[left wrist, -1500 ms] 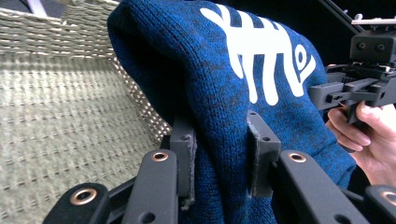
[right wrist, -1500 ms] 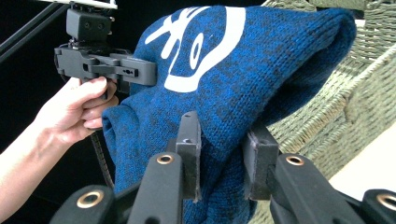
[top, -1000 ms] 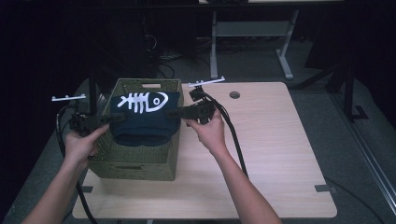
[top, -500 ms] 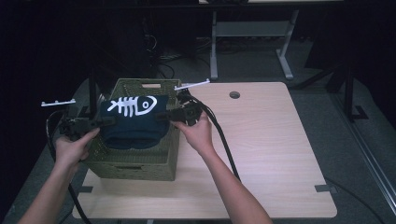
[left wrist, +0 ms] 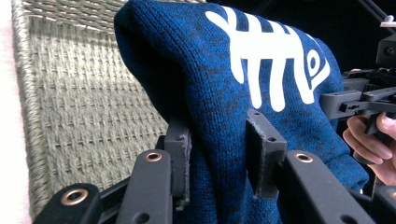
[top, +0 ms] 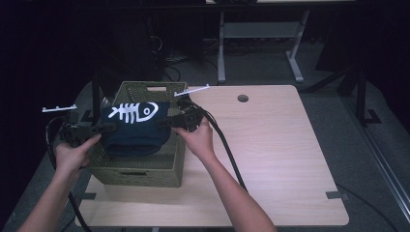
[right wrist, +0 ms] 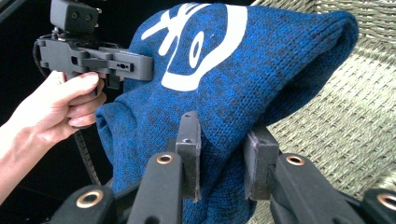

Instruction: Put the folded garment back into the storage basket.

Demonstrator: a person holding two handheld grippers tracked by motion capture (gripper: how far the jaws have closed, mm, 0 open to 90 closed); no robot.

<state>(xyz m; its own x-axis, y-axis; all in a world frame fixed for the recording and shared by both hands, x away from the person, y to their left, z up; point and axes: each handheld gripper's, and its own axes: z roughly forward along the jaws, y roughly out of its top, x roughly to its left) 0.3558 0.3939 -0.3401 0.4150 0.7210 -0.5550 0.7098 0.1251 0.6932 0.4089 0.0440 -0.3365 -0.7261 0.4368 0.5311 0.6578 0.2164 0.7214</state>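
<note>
A folded dark blue knit sweater [top: 135,130] with a white fish-skeleton print hangs between my two grippers over an olive woven basket [top: 140,171]; its lower part dips inside the basket. My left gripper [top: 109,128] grips the sweater's left edge. In the left gripper view a thick fold of the sweater [left wrist: 224,84] lies between the left gripper's [left wrist: 219,149] jaws. Those jaws have just been opening a little, and the pads still touch the fabric. My right gripper [top: 162,123] is shut on the right edge, the knit sweater [right wrist: 261,70] bunched between the right gripper's [right wrist: 224,154] jaws.
The basket stands at the left end of a light wooden table [top: 270,145] with a cable hole [top: 242,98] near its back edge. A metal desk frame [top: 261,34] stands behind on the dark floor. Black cables [top: 227,150] trail from both grippers.
Both hands have carried the sweater to the left and slightly down, so it now hangs lower over the basket's left half.
</note>
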